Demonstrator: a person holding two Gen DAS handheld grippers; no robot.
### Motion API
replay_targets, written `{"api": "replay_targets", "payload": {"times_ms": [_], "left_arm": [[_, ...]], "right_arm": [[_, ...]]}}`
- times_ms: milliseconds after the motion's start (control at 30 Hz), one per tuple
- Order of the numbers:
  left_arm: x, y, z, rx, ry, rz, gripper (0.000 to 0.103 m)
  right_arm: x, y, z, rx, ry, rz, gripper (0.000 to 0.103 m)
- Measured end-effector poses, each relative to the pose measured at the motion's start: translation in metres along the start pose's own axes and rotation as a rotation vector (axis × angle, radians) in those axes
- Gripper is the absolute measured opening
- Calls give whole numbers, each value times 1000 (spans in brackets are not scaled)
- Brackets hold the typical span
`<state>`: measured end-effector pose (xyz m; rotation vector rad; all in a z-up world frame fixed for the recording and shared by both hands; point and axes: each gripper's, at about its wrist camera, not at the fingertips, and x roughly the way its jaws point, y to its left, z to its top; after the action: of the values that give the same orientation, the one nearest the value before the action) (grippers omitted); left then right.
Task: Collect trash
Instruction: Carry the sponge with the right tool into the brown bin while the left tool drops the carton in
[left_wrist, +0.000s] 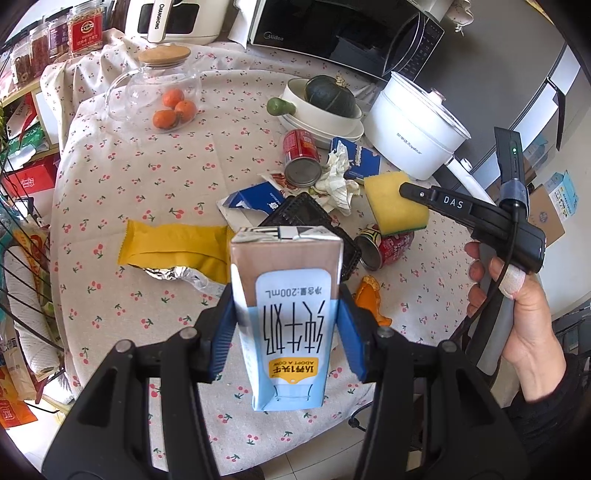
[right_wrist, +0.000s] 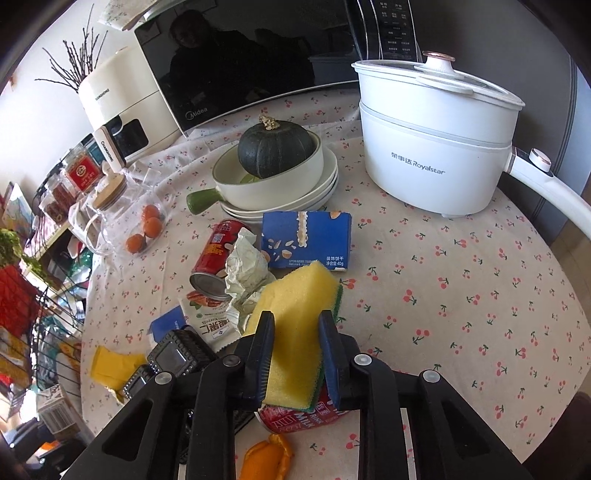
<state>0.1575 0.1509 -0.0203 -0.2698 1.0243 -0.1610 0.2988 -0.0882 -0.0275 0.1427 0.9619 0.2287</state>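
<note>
My left gripper is shut on an upright blue and brown milk carton, held above the cherry-print tablecloth. My right gripper is shut on a yellow sponge with a green scouring side, lifted over a red can. In the left wrist view the sponge sits against the right gripper's finger. Trash lies in the middle: another red can, crumpled tissue, a yellow wrapper, a black tray, orange peel and a blue biscuit box.
A white electric pot stands at the back right. A dark squash sits in a cream bowl on stacked plates. A glass jar holds tangerines, a microwave stands behind, and a wire rack is on the left.
</note>
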Motion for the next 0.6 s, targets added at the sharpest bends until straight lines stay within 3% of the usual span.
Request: {"api": "replay_targets", "payload": {"times_ms": [267,600], "left_arm": [[2,-29,-3,24,2,-56,53],[25,-109,-21,153,62,-123,53]], "right_arm": [[-54,-23,-10,-15,-26,35,24],[-124,-101,-69,-20,-22,-22,24]]}}
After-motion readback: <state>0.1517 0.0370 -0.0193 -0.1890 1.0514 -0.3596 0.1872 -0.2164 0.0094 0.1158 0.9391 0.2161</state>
